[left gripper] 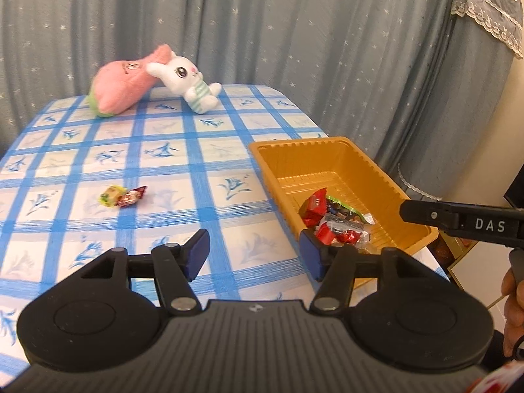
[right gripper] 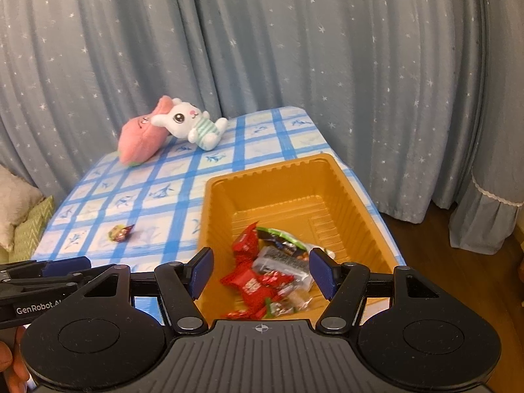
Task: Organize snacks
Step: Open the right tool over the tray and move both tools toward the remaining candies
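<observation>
A gold plastic tray [left gripper: 347,157] [right gripper: 294,177] stands at the table's right edge with several wrapped snacks [left gripper: 330,222] [right gripper: 265,275] piled in its near end. Two loose candies [left gripper: 122,195] [right gripper: 120,232] lie on the checked cloth to the left of the tray. My left gripper [left gripper: 253,252] is open over the cloth beside the tray's near left corner, nothing between its blue pads. My right gripper [right gripper: 260,271] hangs open above the snack pile, holding nothing. The right gripper's side shows in the left wrist view [left gripper: 458,221], the left gripper's side in the right wrist view [right gripper: 42,278].
A pink plush [left gripper: 121,85] [right gripper: 140,140] and a white rabbit plush [left gripper: 186,80] [right gripper: 193,124] lie at the table's far end. Blue star-print curtains [left gripper: 262,26] hang behind. A cushion [right gripper: 19,216] sits left of the table. A hand [left gripper: 512,308] shows at the right edge.
</observation>
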